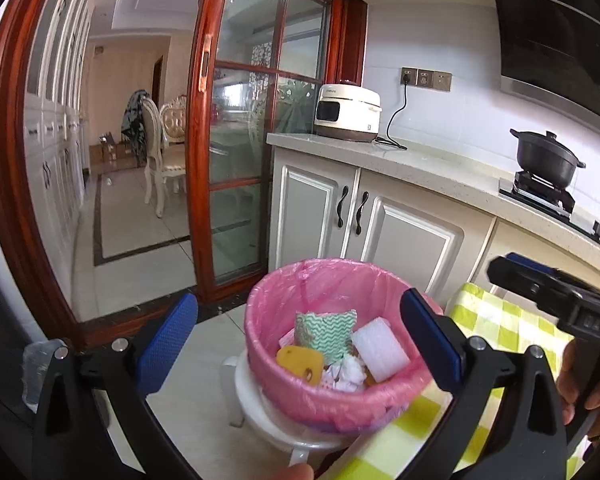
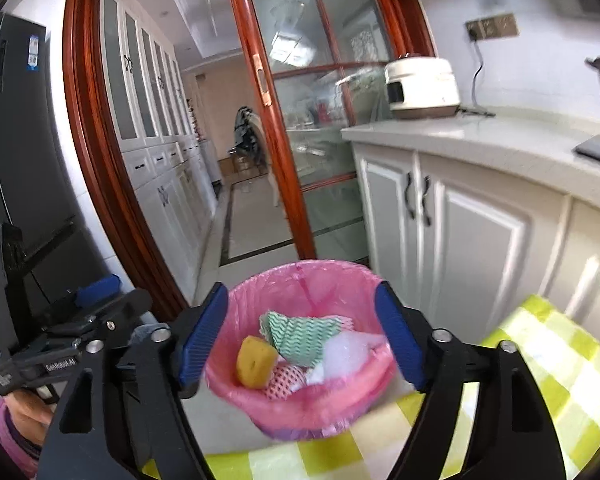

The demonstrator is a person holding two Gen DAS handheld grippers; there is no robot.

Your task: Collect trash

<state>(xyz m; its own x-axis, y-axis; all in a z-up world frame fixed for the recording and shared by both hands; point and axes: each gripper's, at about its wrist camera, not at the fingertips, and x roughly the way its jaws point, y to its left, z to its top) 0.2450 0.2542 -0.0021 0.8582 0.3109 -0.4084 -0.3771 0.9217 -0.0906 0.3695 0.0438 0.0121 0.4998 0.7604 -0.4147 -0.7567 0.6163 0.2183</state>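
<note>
We judge the collecting to be far along. The round bin lined with a pink plastic bag [image 1: 332, 344] already holds several pieces: a green-and-white zigzag cloth [image 1: 326, 332], a yellow sponge with holes [image 1: 300, 362], a white foam block [image 1: 380, 354], some crumpled white paper [image 1: 350, 374] and a scrap with a red-and-white pattern [image 2: 284, 378]. No loose trash shows on the yellow-and-white checked surface [image 1: 504, 320] or on the pale tiled floor [image 1: 140, 208], though both views take in only part of each. What is left, if anything, we cannot tell from here; perhaps only the tying or lifting of the bag.

Our left tool [image 1: 298, 334] has its blue-padded fingers wide apart and grips nothing. In its own view the bin sits just ahead, between and slightly below the two pads; the right-hand pad overlaps the bin's rim, but we cannot tell whether it touches.

Our right tool [image 2: 302, 334] is likewise spread and empty. Its two pads frame the bin's mouth, and the bin lies directly ahead, near the fingertips. This view is somewhat blurred.

The bin stands at the edge of the checked surface, apparently on a white plastic stool [image 1: 260, 412], in front of the white kitchen cabinets [image 1: 380, 220].
</note>
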